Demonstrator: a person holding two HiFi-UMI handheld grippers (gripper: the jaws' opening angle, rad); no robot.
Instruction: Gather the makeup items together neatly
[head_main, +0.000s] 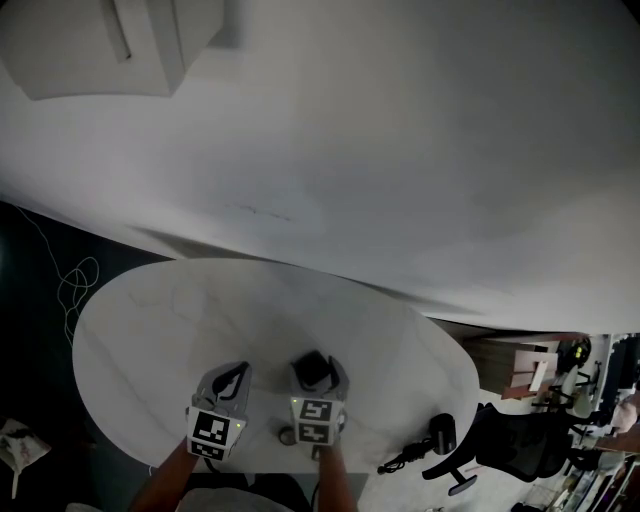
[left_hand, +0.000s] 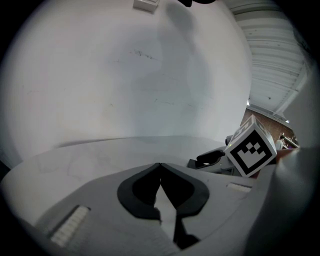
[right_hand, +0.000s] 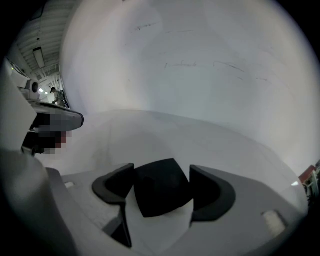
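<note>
At the near edge of the white worktop (head_main: 200, 310), on my left, the left hand-held gripper (left_hand: 160, 167) has its jaws together, tips meeting, with nothing between them. It hangs just above the surface, tilted down. From its own camera I see only bare worktop ahead, and the other gripper's marker cube off to the right.

Between the two grippers in the head view, near the worktop's rim, sits a small pale round thing (head_main: 287, 435). It is too small for me to name.

Further right, the right hand-held gripper (right_hand: 161, 168) has its jaws wide apart on either side of a black square case (right_hand: 162, 192). The case lies flat on the worktop near the front edge. Its left side sits right against the left pad, and I make out a thin gap on the right, so I read it as straddled rather than clamped.

I judge the case to be light and rigid, probably a smooth plastic shell that would slide under a nudge and slip in a loose pinch. It may have a hinged lid, so I would not squeeze top to bottom. I would take it across two opposite flat sides, low and square, with the pads centred so it cannot twist out at a corner.
</note>
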